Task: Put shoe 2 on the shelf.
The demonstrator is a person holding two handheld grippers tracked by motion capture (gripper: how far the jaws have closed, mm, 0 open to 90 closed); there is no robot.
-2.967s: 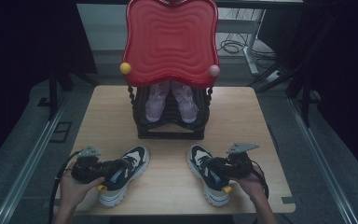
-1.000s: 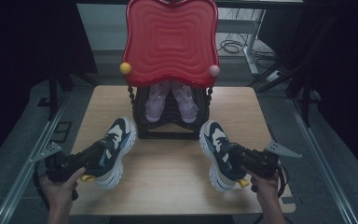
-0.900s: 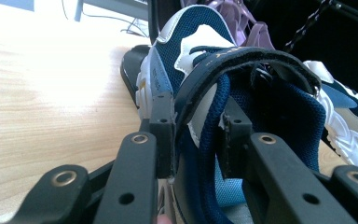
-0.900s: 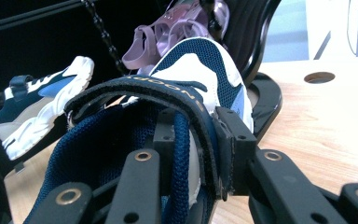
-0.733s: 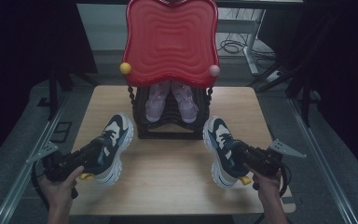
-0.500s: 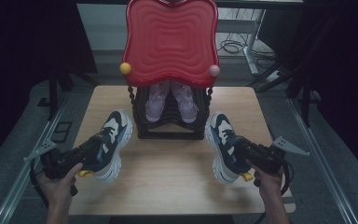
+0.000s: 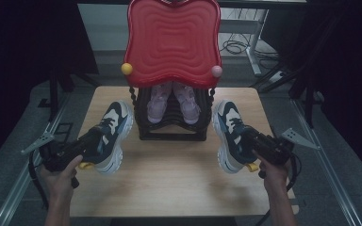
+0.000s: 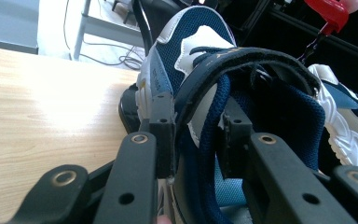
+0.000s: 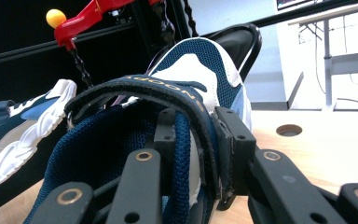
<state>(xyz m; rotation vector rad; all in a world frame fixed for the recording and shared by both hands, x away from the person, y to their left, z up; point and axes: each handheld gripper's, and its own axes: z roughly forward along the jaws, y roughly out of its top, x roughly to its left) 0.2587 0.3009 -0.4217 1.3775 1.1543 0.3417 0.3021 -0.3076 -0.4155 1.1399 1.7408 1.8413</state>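
Holding a sneaker in each gripper, I start nearest me: my left gripper (image 7: 82,148) is clamped on the heel collar of the left sneaker (image 7: 112,134), one jaw inside the opening and one outside, and my right gripper (image 7: 257,143) grips the right sneaker (image 7: 230,134) the same way. Each shoe lies straight ahead of its gripper, long axis running away from me, toe toward the rack (image 7: 172,120) in the middle of the table (image 7: 169,188). The left toe sits just beside the rack's left side, the right toe just beside its right side, so each hand is nearer its own side. Farther back, a pink pair (image 7: 173,100) already fills the rack's shelf under the red top (image 7: 172,40). Compared with three seconds ago, both shoes have moved forward from the table's near edge and outward to flank the rack.
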